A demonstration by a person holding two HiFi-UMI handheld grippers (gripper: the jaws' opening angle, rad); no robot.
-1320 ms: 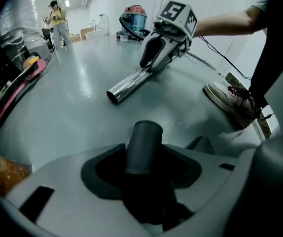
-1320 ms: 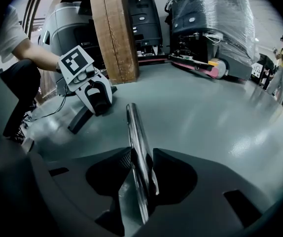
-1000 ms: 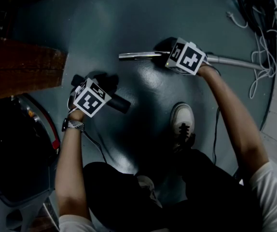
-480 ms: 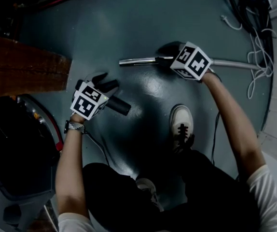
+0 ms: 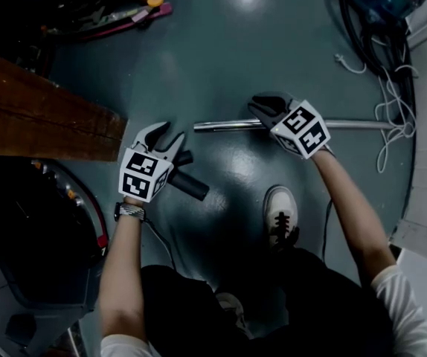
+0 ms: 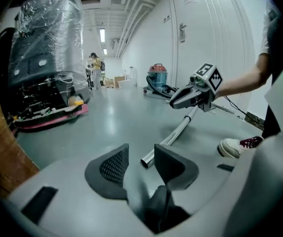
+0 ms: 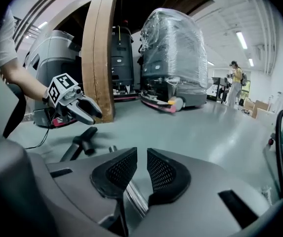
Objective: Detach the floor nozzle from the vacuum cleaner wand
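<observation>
Lying apart, wand (image 5: 228, 125), nozzle (image 5: 191, 186), floor (image 5: 221, 155) btwn

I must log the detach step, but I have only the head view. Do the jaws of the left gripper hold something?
Observer: No. The left gripper view shows the left gripper with jaws closing and nothing between them; the wand lies on the floor beyond.
Operator: And the right gripper?
Observer: Its own view shows the right gripper also empty, jaws closing to a narrow gap.
Operator: Is somebody else near?
Observer: Only a person in a yellow top, far in the background.
</observation>
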